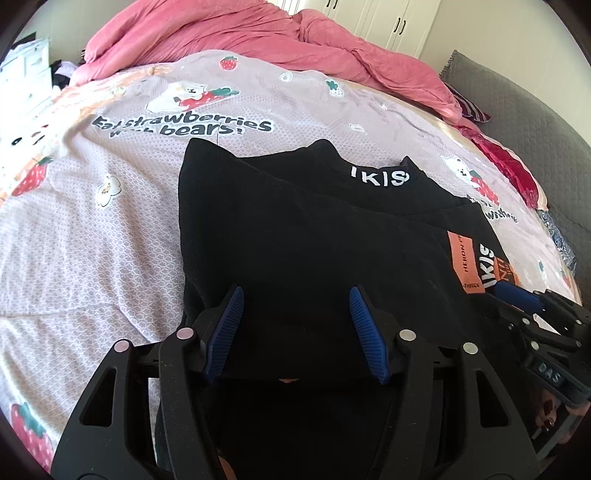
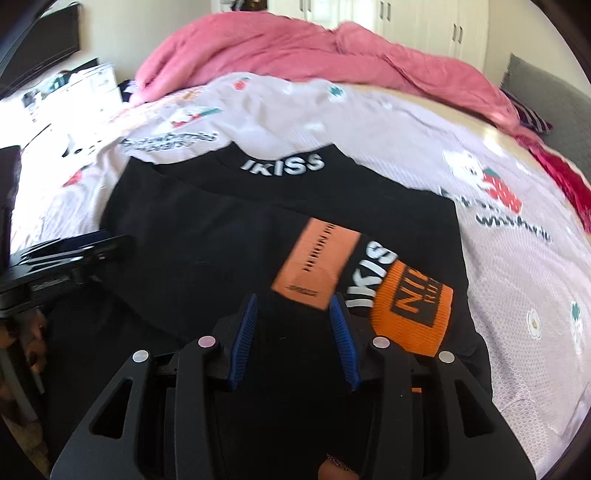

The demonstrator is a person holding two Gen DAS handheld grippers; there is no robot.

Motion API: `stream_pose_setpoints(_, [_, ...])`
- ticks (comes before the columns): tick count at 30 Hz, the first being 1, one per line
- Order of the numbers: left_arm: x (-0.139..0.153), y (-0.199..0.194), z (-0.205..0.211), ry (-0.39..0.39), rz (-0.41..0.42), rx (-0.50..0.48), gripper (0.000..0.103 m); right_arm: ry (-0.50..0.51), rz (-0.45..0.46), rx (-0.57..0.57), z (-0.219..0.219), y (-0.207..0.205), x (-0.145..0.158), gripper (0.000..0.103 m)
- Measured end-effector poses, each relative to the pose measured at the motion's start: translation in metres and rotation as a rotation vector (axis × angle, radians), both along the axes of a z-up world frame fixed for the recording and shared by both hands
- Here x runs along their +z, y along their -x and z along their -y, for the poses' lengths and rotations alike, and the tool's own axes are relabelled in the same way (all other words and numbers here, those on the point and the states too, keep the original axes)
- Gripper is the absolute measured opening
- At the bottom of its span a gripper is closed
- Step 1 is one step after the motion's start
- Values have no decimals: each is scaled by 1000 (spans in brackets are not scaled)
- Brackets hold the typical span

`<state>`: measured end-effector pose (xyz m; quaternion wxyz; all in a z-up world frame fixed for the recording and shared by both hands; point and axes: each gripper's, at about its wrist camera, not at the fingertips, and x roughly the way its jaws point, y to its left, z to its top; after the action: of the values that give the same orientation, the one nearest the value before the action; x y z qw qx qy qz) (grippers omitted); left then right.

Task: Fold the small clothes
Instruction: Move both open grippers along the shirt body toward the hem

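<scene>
Near edge first. I see my left gripper (image 1: pixel 297 295) at the bottom centre of the left wrist view, blue ribbed pads well apart, black cloth showing between them, pads not pressing on it. My right gripper (image 2: pixel 293 304) sits bottom centre of the right wrist view, jaws apart but narrower than the left; the pads frame black cloth and the lower corner of an orange patch, and I can't see them squeezing anything. That view is motion-blurred.

The black knit garment with white IKISS lettering (image 1: pixel 314 236) fills the centre of both views, lying on the bed and spreading from the grippers up toward mid-frame. It looks partly folded: a layer edge runs across below the collar. The collar band (image 2: pixel 282 164) lies at the garment's far edge, white letters readable. At the right of the garment I see a flat orange rectangular patch with small black print (image 2: pixel 317 258), more white lettering beside it, then a ribbed orange cuff with black block letters (image 2: pixel 412 314), lower right of centre.

Beyond and around the garment: pale lilac bedsheet with strawberry-and-bear print (image 1: pixel 110 221). Farther up, a crumpled pink duvet (image 1: pixel 221 40) across the top. White wardrobe doors (image 2: pixel 424 22) at upper right.
</scene>
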<state>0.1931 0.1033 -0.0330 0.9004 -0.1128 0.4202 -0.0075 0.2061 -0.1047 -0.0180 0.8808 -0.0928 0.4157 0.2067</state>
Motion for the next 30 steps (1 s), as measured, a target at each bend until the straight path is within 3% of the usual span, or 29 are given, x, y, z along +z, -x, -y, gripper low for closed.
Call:
stream_pose_setpoints(13, [2,5,6,-37,-2,-8,56,-18,-77,-23,-1,1,-16,42])
stream_pose_setpoints(19, [7,12,12,-38,13,-21,65,-67,-77,-40,6,7,-8,57])
stream_pose_setpoints(30, [16,17,15,-41,55,-17,78,-121,-34,-76,19,16,9,74])
